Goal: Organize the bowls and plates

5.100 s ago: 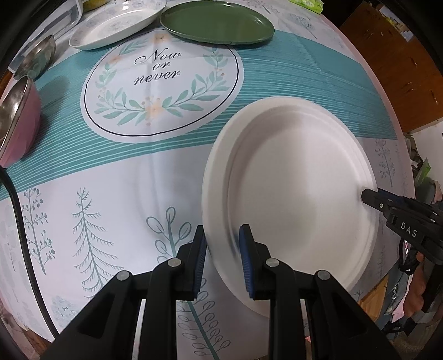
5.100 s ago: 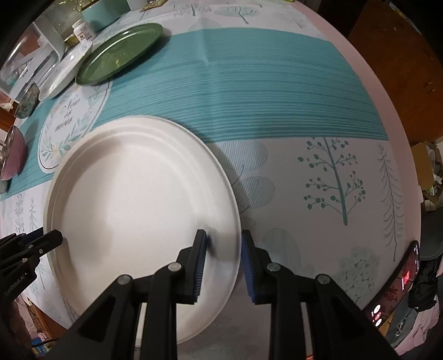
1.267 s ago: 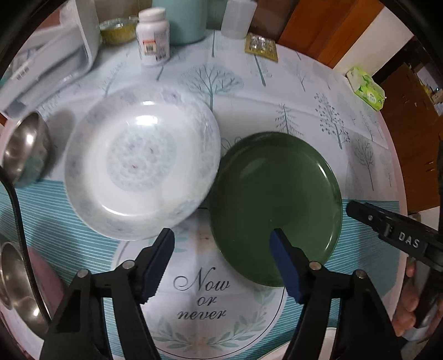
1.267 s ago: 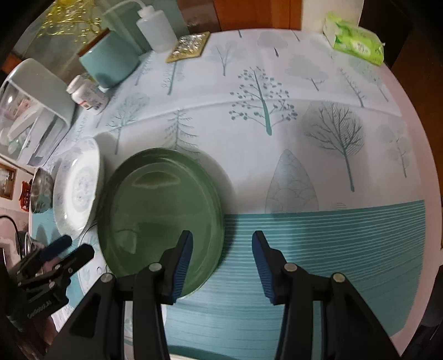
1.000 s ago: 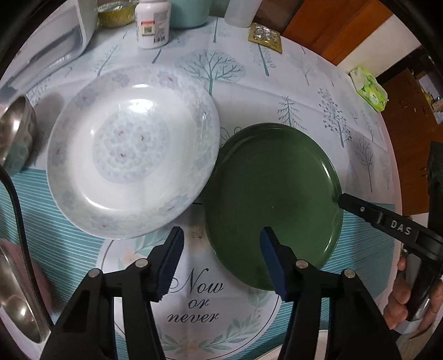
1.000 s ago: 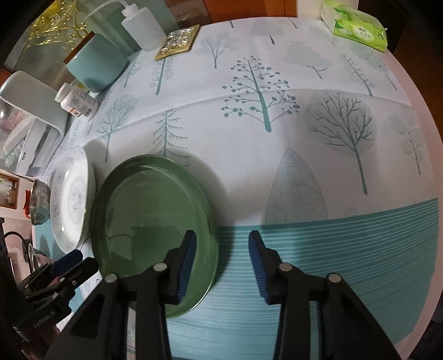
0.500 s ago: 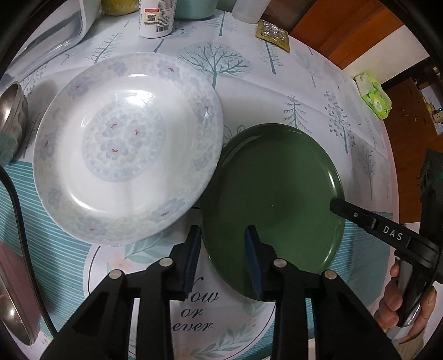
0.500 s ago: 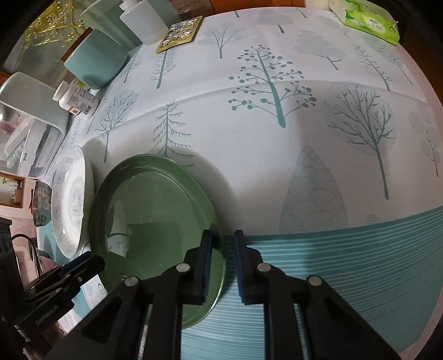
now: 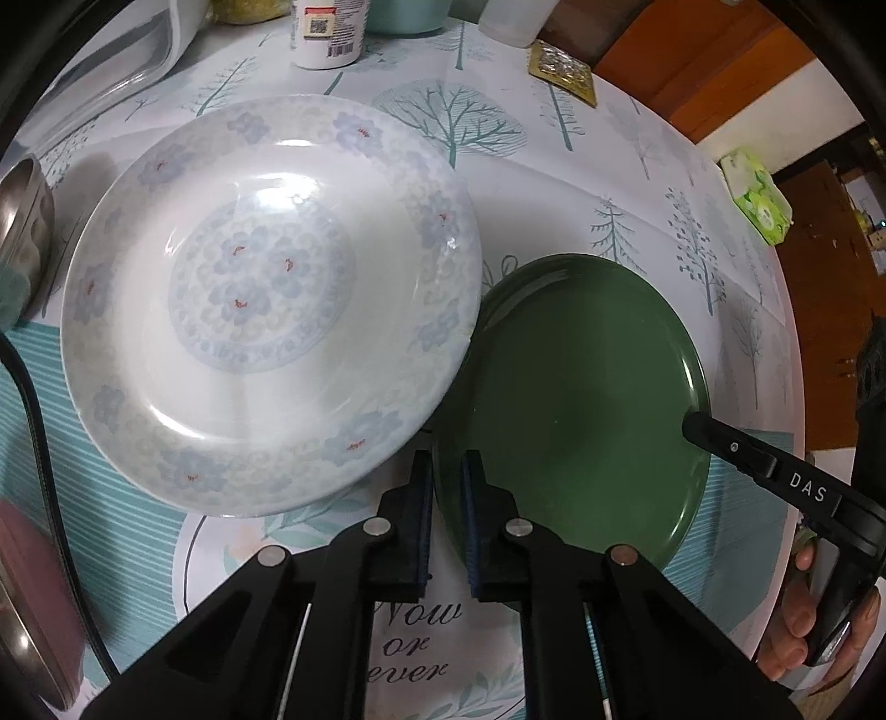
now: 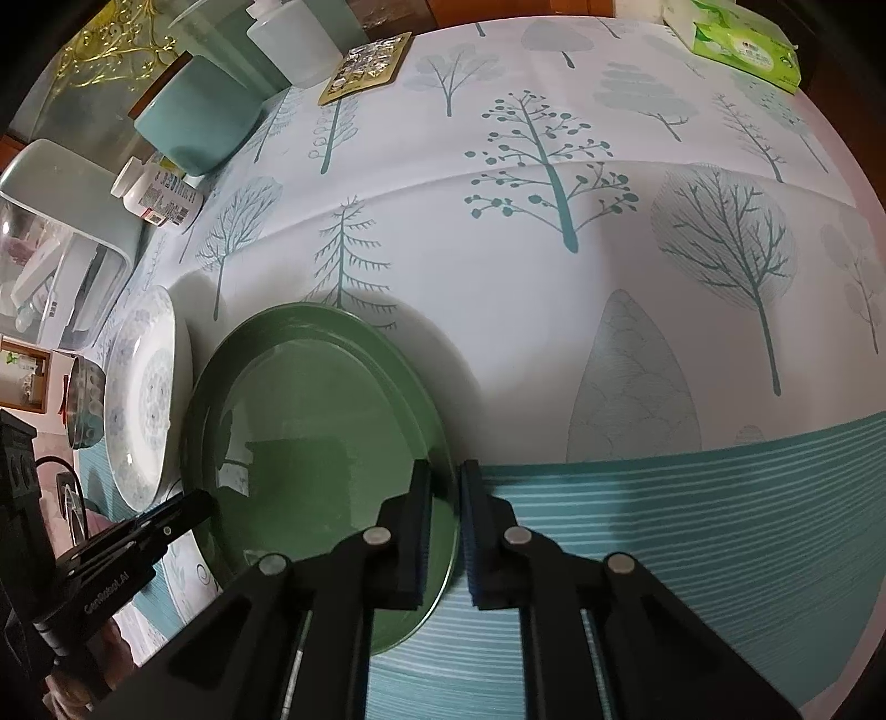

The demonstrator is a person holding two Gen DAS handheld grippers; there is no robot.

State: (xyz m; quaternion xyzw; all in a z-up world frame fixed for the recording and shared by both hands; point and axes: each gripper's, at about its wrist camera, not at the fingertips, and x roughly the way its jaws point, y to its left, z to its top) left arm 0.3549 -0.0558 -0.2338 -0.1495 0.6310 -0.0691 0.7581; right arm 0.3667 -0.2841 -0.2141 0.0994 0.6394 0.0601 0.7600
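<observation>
Green plate (image 9: 576, 399) now sits pinched at 2 edges: half a second ago our jaws were only narrowing on its rim, and now both pairs have closed onto it. We hold its near-left edge in the left gripper (image 9: 447, 515) and its opposite edge in the right gripper (image 10: 444, 520), whose tip shows across the plate in the left view. The plate lies on the tablecloth (image 10: 554, 277), partly over the printed round "Now or never" emblem (image 9: 410, 637). A white flowered bowl (image 9: 266, 299) sits just beside the plate on its left, and its rim seems to overlap the plate's edge. We see a steel bowl (image 9: 22, 221) further left, a pill bottle (image 9: 326, 27) behind, a foil blister pack (image 9: 562, 69) and a green tissue pack (image 9: 758, 194) well apart.
</observation>
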